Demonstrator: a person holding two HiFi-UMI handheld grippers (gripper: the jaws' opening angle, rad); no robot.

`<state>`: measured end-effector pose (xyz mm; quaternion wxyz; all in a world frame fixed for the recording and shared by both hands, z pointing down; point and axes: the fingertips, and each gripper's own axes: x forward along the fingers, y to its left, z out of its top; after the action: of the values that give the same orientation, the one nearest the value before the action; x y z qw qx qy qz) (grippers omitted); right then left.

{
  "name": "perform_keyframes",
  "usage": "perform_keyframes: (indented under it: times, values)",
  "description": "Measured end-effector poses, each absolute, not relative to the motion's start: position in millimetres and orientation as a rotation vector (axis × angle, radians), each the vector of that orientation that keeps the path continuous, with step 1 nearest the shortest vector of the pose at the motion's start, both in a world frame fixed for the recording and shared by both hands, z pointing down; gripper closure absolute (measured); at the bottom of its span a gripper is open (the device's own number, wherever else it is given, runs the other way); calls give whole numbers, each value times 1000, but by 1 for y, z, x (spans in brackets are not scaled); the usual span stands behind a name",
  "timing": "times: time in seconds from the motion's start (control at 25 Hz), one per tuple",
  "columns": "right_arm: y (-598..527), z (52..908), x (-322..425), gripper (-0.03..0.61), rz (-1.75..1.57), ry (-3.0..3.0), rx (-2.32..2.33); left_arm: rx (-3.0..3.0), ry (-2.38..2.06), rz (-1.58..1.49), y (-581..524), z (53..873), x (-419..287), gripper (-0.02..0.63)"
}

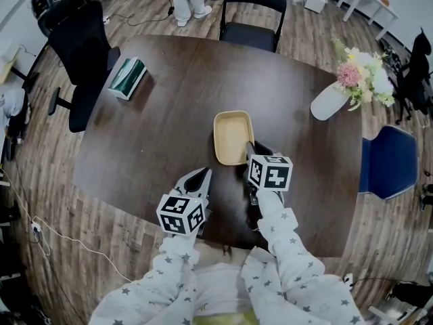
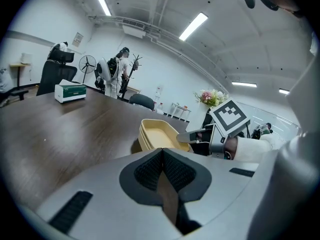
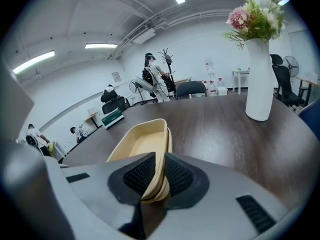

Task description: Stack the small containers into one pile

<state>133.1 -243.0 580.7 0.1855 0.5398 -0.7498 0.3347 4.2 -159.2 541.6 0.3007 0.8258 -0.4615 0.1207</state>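
A pile of nested beige containers (image 1: 232, 134) rests mid-table, a little ahead of both grippers. My right gripper (image 1: 249, 149) reaches its near right corner. In the right gripper view the jaws (image 3: 154, 176) pinch the container's rim (image 3: 145, 141) between their ribbed pads. The left gripper (image 1: 203, 175) hovers over bare wood to the left of the pile, jaws together with nothing between them. Seen from the left gripper (image 2: 163, 159), the stack (image 2: 157, 131) shows two layered rims, with the right gripper (image 2: 186, 136) touching its near right side.
A white vase with flowers (image 1: 329, 101) lies at the table's right edge. A green-and-white tissue box (image 1: 127, 77) sits far left. Chairs ring the dark table (image 1: 169, 114): black (image 1: 250, 12) at the far side, blue (image 1: 387, 161) on the right. People stand in the background.
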Motion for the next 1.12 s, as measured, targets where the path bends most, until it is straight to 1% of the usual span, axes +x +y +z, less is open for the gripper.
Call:
perform_keyframes:
  times: [0.04, 0.08, 0.12, 0.16, 0.32, 0.44, 0.52, 0.64, 0.72, 0.92, 1.12]
  values:
    - [-243, 580, 134, 535, 934, -2112, 1527, 2191, -1228, 318, -159, 541, 4, 589]
    - [-243, 579, 134, 510, 932, -2116, 1536, 2191, -1232, 315, -159, 540, 4, 589]
    - [-243, 578, 135, 457, 937, -2122, 1544, 2192, -1234, 313, -160, 539, 4, 589]
    - [-243, 577, 135, 430, 946, -2130, 1550, 2194, -1236, 311, -160, 538, 4, 589]
    - [-241, 575, 137, 422, 966, -2145, 1562, 2203, -1246, 298, -161, 533, 3, 589]
    - [-237, 570, 141, 424, 978, -2160, 1574, 2213, -1262, 284, -162, 527, 1, 589]
    - [-233, 564, 143, 439, 968, -2180, 1567, 2222, -1270, 273, -163, 522, 0, 589]
    - [-226, 556, 148, 505, 922, -2195, 1564, 2241, -1282, 258, -165, 513, 0, 589]
    - [-221, 549, 152, 531, 881, -2211, 1567, 2255, -1289, 247, -166, 506, 1, 589]
    - [-211, 524, 156, 549, 838, -2310, 1549, 2303, -1302, 213, -167, 484, 6, 589]
    - [-201, 486, 154, 551, 716, -2471, 1496, 2387, -1317, 188, -168, 455, 12, 589]
